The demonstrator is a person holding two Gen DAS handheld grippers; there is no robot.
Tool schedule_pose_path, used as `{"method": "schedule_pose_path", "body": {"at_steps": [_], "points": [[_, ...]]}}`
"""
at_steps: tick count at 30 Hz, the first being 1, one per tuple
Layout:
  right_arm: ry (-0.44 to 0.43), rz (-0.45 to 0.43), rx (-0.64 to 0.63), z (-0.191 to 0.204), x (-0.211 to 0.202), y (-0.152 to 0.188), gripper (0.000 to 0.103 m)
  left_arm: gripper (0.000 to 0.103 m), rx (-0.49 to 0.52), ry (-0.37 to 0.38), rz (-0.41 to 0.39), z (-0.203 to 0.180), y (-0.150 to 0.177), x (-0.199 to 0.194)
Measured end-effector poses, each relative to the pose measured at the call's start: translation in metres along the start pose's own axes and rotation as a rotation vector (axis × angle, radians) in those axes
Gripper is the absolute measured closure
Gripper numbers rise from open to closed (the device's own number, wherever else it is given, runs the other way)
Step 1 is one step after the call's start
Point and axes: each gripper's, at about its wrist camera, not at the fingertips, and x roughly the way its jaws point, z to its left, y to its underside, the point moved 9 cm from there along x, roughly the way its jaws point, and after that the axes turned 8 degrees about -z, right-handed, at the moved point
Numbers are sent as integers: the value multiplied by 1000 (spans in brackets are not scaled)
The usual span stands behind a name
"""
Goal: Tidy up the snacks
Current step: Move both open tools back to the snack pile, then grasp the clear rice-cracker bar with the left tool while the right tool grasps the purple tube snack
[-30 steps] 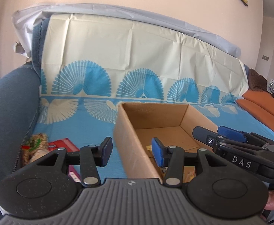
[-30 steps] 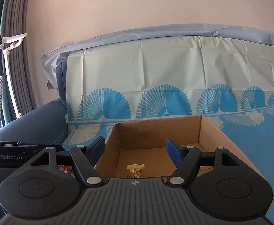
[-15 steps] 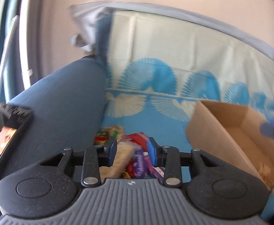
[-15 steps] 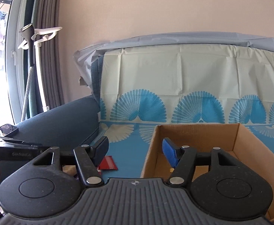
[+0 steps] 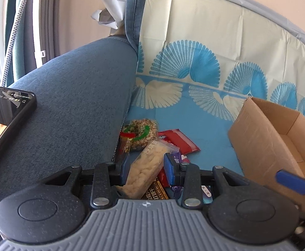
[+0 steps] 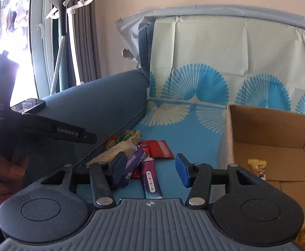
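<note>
We are reaching for the pale bar (image 5: pixel 146 167) with our left gripper (image 5: pixel 147 168) agape astride it, right gripper (image 6: pixel 150 171) spread empty; next we clench, then lift toward the box (image 5: pixel 257 138).

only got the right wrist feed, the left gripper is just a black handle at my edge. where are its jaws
Observer: The left gripper is down over the snack pile by the sofa arm, with a pale cracker pack lying between its jaws.
Operator: is it pinched yet
Observer: The blue pads sit close along both long sides of the pack, but I cannot tell whether they are squeezing it.
Operator: anything under that pack
Observer: Yes, a brown pack with printed characters lies partly beneath its near end.
</note>
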Motion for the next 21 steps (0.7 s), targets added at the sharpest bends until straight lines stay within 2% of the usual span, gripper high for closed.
{"method": "schedule_pose_path", "body": {"at_steps": [7,10,13,16,18,21], "points": [[14,102,-46,13,40,29,50,64,83,-10,13,-8,10,26],[36,127,-54,10,55,34,50,63,107,-12,55,-13,19,42],[61,171,-26,2,69,41,49,63,155,-52,96,-15,28,58],[81,216,-17,-2,82,51,47,54,183,-74,126,-17,36,72],[86,247,-6,-3,92,59,44,43,211,-82,124,-20,40,78],[87,300,0,-3,103,72,43,38,243,-88,126,-23,43,82]]}}
